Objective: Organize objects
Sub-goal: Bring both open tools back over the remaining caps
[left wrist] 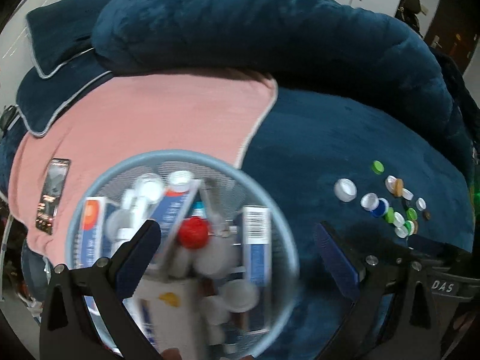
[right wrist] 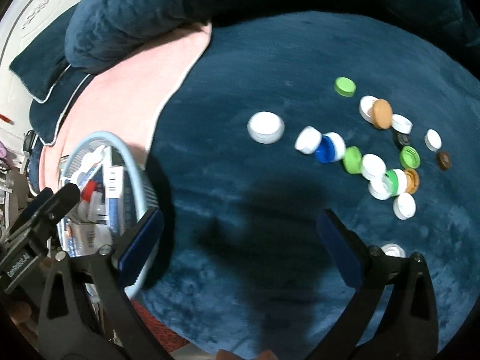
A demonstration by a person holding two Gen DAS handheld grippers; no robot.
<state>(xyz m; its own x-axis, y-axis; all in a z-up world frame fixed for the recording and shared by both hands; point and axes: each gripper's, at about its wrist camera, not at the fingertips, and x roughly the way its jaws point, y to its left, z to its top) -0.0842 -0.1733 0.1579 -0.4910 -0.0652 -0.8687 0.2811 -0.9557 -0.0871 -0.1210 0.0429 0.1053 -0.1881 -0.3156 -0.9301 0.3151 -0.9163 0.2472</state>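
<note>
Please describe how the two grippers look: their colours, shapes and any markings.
Both grippers, left gripper and right gripper, have black angular frames with silver bolts and flat dark blue fingers. White lettering, partly readable as "DAS", marks one; "GenRobot.AI" marks the other.

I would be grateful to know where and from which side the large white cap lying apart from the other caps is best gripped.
Grip the large white cap across its ribbed side wall, coming straight down from above. It lies flat on the blue blanket with bare fabric all round, so the open right gripper can likely straddle it without disturbing the blue cap cluster.
</note>
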